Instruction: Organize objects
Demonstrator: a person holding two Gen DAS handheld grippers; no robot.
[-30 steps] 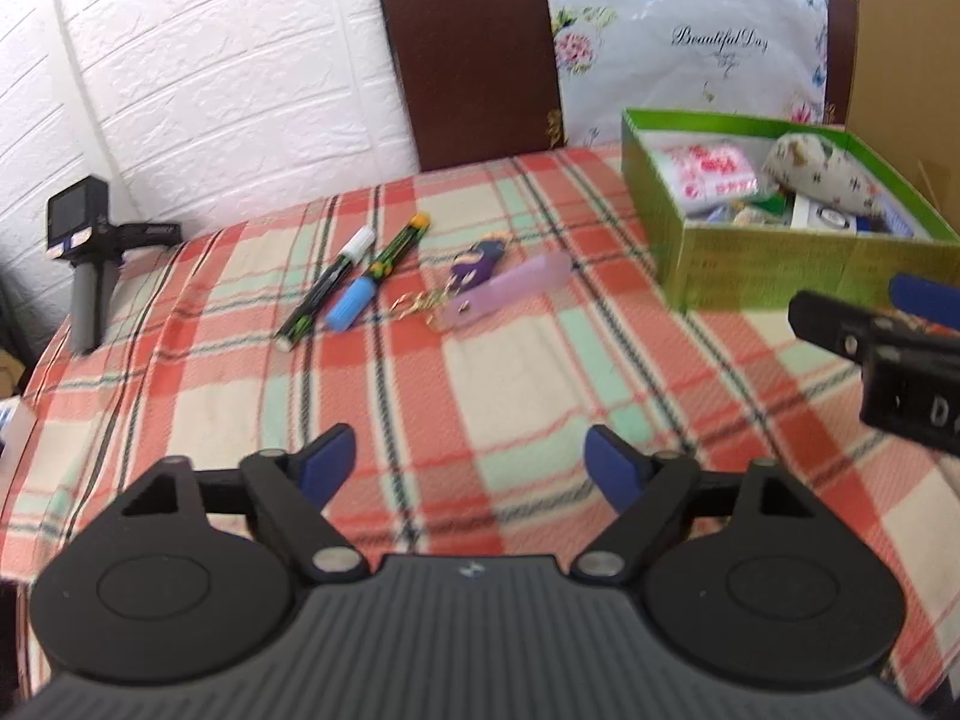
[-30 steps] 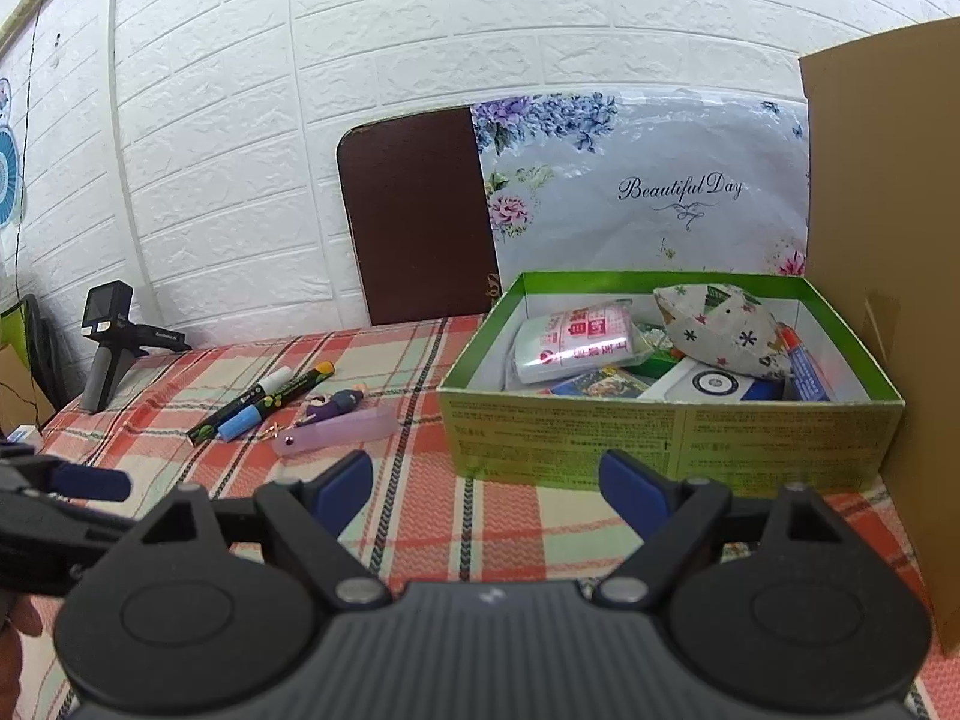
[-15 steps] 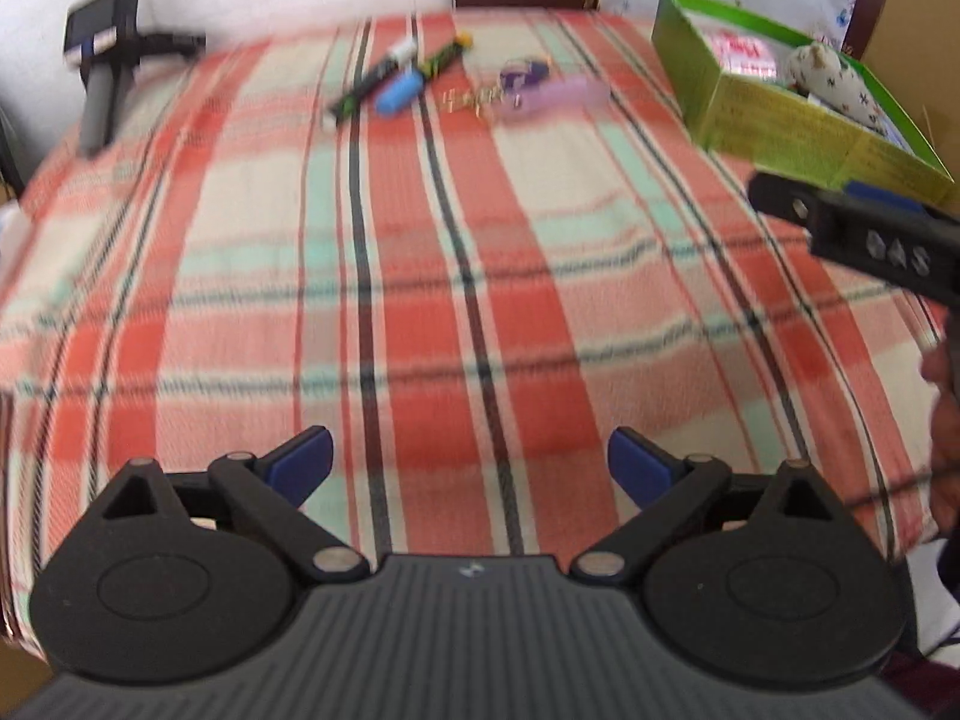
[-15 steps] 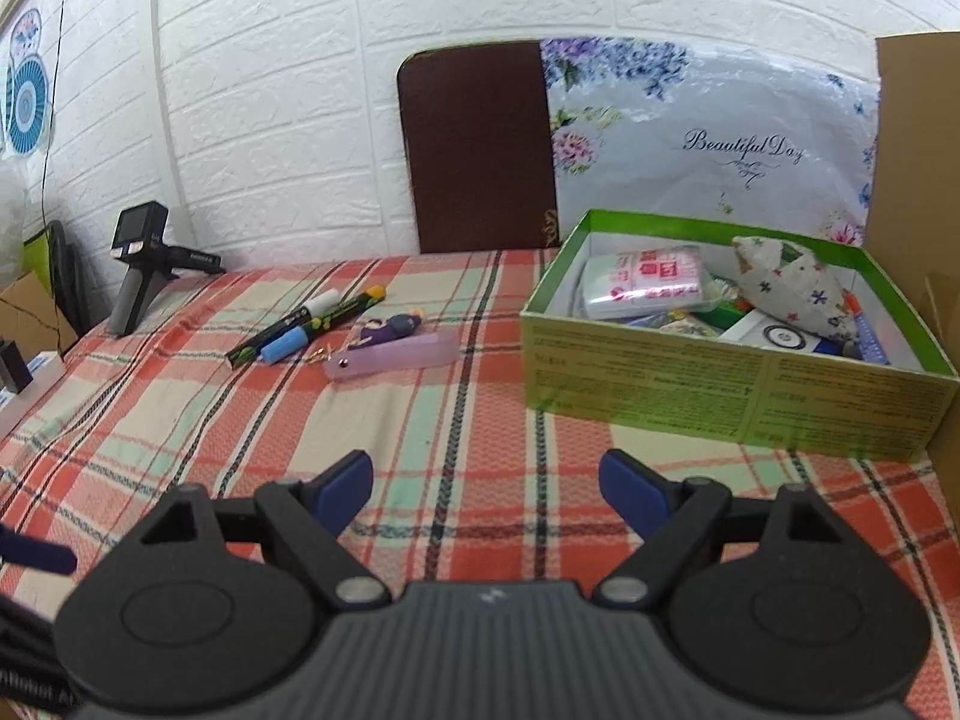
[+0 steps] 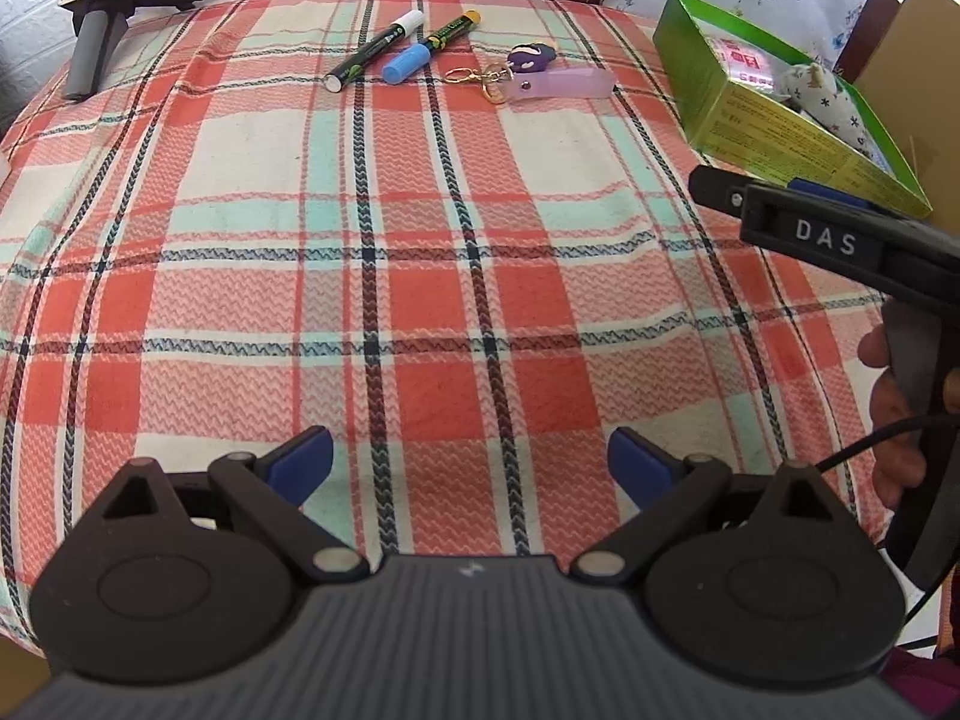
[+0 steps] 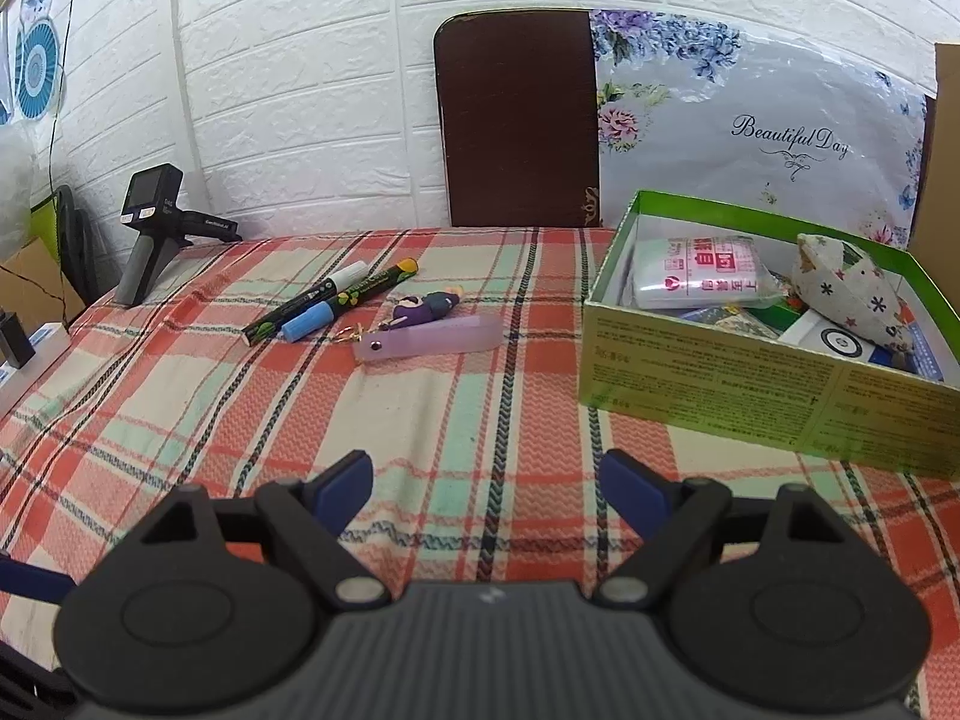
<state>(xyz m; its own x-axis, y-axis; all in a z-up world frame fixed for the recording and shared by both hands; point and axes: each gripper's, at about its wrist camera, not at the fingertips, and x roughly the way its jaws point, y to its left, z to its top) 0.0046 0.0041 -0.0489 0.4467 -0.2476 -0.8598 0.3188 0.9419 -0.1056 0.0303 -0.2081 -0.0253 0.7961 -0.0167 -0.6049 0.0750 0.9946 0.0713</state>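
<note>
Two markers lie side by side on the plaid tablecloth: a white-capped one (image 6: 306, 303) (image 5: 374, 50) and a blue-capped one (image 6: 348, 300) (image 5: 429, 48). Next to them lie a purple figure keychain (image 6: 426, 307) (image 5: 528, 57) and a translucent lilac case (image 6: 429, 339) (image 5: 561, 86). A green box (image 6: 750, 384) (image 5: 774, 120) holding several items stands at the right. My left gripper (image 5: 470, 465) is open and empty above the near cloth. My right gripper (image 6: 486, 483) is open and empty, well short of the objects; its body shows in the left wrist view (image 5: 840, 240).
A spare black handheld gripper (image 6: 150, 228) (image 5: 96, 12) stands at the table's far left. A dark chair back (image 6: 516, 120) and a floral bag (image 6: 750, 126) stand behind the table against the white brick wall. A cardboard panel (image 6: 945, 138) rises at the right.
My left gripper has risen and tilted down over the table, so the objects now lie farther ahead. My right gripper has swung left, away from the green box, toward the markers.
</note>
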